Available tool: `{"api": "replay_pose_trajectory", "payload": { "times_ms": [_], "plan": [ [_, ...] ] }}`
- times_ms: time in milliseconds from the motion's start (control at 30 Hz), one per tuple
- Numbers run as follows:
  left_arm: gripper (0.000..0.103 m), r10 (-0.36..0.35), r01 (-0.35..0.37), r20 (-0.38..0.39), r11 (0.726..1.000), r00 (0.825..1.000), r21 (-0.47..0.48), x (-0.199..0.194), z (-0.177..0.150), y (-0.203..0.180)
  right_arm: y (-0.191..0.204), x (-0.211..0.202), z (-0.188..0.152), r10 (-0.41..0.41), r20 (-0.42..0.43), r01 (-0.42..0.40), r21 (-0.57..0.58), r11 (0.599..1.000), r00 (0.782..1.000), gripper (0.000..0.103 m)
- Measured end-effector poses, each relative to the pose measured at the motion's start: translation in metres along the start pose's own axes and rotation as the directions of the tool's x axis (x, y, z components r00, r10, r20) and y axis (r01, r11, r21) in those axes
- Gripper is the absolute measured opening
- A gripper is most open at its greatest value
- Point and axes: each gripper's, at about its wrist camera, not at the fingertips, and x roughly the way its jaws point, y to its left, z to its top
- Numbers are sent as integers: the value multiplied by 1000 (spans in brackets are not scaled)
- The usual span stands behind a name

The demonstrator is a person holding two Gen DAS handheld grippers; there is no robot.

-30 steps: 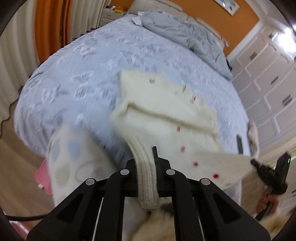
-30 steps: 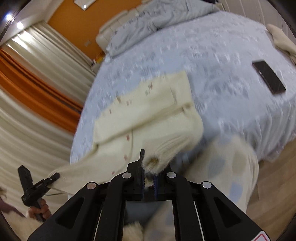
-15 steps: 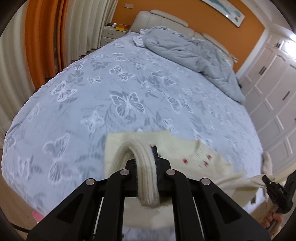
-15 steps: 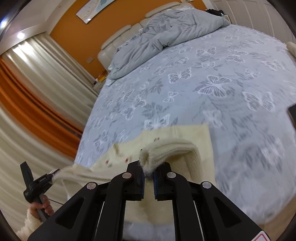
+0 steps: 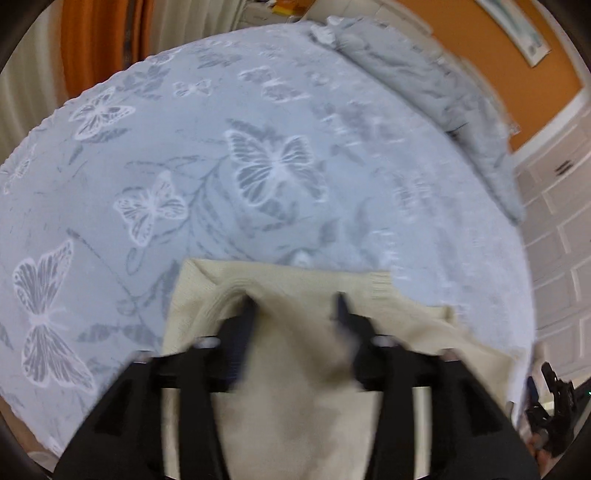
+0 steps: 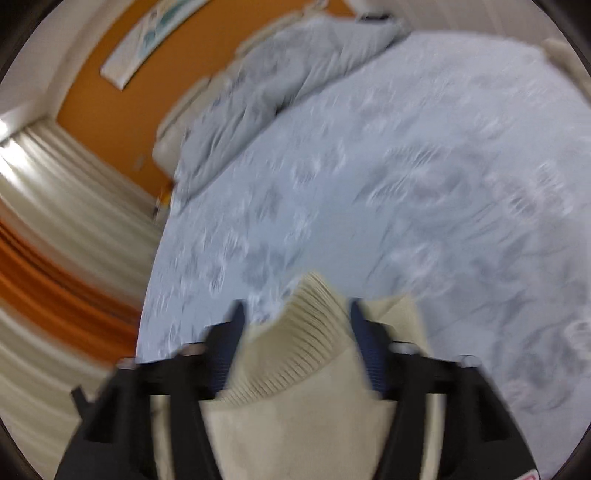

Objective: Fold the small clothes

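A: Half a second ago both grippers were pinched on the cream sweater. What has changed?

B: Both have let go. The left gripper [image 5: 295,308] now has its fingers spread wide, with the cream sweater [image 5: 295,369] lying loose between and under them. The right gripper [image 6: 295,314] is spread apart too, and a ribbed cuff or hem [image 6: 306,332] stands up between its fingers without being pinched.

A: Where is the sweater?

B: On the bedspread [image 5: 258,166], at its near edge, folded over so the red buttons seen earlier are out of sight. Its far edge lies straight across the butterfly print.

A: Any containers?

B: I can't make out any.

A: Room to move?

B: Beyond the sweater the bedspread runs bare up to the rumpled grey duvet [image 5: 424,85] at the head of the bed. From the left wrist view, curtains [image 5: 99,48] hang past the bedspread's left edge, and white cupboard doors [image 5: 554,221] stand past its right edge.

A: Any writing?

B: Nothing readable; both views are blurred. A framed picture [image 6: 155,33] hangs on the orange wall above the duvet.
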Motion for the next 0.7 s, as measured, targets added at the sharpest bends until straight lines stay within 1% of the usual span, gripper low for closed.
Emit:
{"api": "replay_pose_trajectory", "payload": {
  "times_ms": [33, 67, 100, 133, 167, 200, 233, 267, 300, 333, 367, 400, 433, 467, 500, 533, 600, 633, 667, 700],
  "plan": [
    [74, 11, -12, 39, 1000, 999, 17, -14, -5, -1, -4, -4, -1, -5, -5, 5, 5, 1000, 1000, 62],
    [82, 12, -15, 72, 999, 997, 31, -24, -8, -2, -9, -8, -3, -19, -17, 20, 8, 1000, 1000, 62],
    [86, 10, -14, 107, 999, 994, 43, -34, -12, -1, -15, -10, -8, -53, -39, 53, -10, 999, 998, 62],
    [87, 16, -22, 121, 998, 993, 53, -39, -16, -1, -19, -9, -15, -109, -67, 105, -55, 993, 992, 62],
    [88, 20, -28, 115, 998, 993, 62, -40, -19, 0, -21, -5, -24, -171, -89, 160, -115, 980, 981, 62],
    [88, 28, -35, 96, 997, 995, 71, -36, -21, 2, -23, 0, -31, -206, -105, 189, -151, 970, 973, 62],
    [87, 57, -62, 62, 995, 996, 83, -26, -23, 3, -25, 8, -37, -228, -133, 203, -178, 963, 964, 62],
    [85, 91, -93, 32, 992, 995, 90, -15, -23, 3, -26, 20, -44, -248, -179, 209, -209, 955, 952, 62],
    [82, 115, -115, 6, 989, 993, 95, -5, -24, 4, -28, 26, -49, -261, -194, 215, -228, 950, 946, 62],
    [70, 128, -125, -24, 987, 991, 99, 7, -25, 6, -27, 35, -54, -274, -208, 220, -251, 943, 939, 61],
    [53, 146, -140, -54, 985, 988, 99, 16, -26, 9, -26, 41, -56, -283, -219, 221, -268, 938, 934, 50],
    [45, 168, -160, -80, 983, 983, 95, 23, -26, 11, -23, 49, -60, -284, -232, 213, -289, 933, 930, 32],
    [27, 150, -142, -108, 986, 983, 83, 28, -26, 12, -20, 53, -61, -260, -256, 183, -291, 939, 931, 7],
    [12, 119, -112, -117, 992, 986, 64, 27, -25, 13, -16, 51, -60, -253, -252, 178, -285, 942, 934, 7],
    [12, 111, -106, -107, 993, 988, 50, 22, -24, 11, -8, 40, -54, -233, -201, 171, -286, 943, 951, 7],
    [12, 109, -104, -95, 993, 990, 55, 15, -21, 7, -2, 31, -50, -213, -167, 161, -282, 946, 963, 7],
    [12, 116, -110, -91, 992, 989, 69, 13, -20, 4, -4, 16, -39, -187, -112, 155, -249, 956, 976, 7],
    [12, 147, -140, -101, 987, 984, 78, 18, -21, 6, -11, 20, -38, -204, -120, 171, -242, 955, 972, 7],
    [13, 169, -160, -117, 984, 979, 83, 26, -22, 9, -23, 30, -41, -240, -158, 200, -235, 951, 958, 7],
    [15, 183, -173, -134, 981, 974, 84, 35, -26, 13, -40, 51, -49, -289, -245, 230, -241, 943, 926, 7]
  ]
}}
